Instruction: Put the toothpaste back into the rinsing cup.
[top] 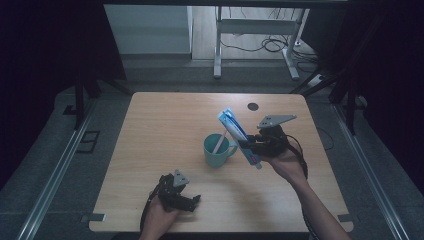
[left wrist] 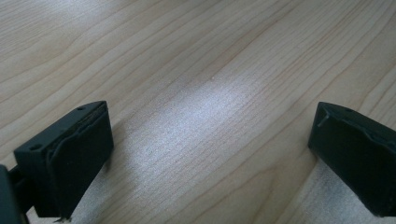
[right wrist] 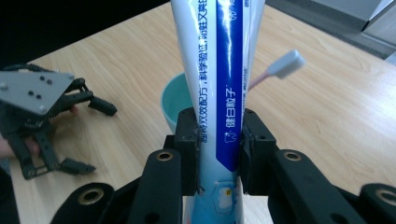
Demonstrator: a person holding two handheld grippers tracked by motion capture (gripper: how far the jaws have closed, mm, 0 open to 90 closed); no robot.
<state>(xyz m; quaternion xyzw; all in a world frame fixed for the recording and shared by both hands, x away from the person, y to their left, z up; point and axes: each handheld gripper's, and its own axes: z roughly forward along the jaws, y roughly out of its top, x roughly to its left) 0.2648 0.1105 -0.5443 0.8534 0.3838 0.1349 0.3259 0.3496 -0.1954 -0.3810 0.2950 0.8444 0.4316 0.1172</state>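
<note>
White-and-blue toothpaste tube (right wrist: pixel 219 93) sits clamped between the jaws of my right gripper (top: pixel 256 146), the pads pressing on its flat faces partway along its length. From this gripper's own camera, the tube rises straight ahead between the two jaws and runs out past the top of the frame, while a short length with a small printed figure shows below the pads. In the high view, the tube's (top: pixel 239 136) long axis is tilted: its broad flat end points up and away from the gripper toward the far side of the table (top: pixel 165 125), and its narrower end hangs down toward my right hand (top: pixel 285 162). The tube is held clear of the wood.

Just beyond the jaws, behind the tube, stands a teal mug (top: pixel 217 150) with a toothbrush (right wrist: pixel 280 67) leaning in it, head uppermost.

My left gripper (top: pixel 187 199) rests low near the table's front edge, well apart from the tube. Its jaws stand wide with bare wood between them.
</note>
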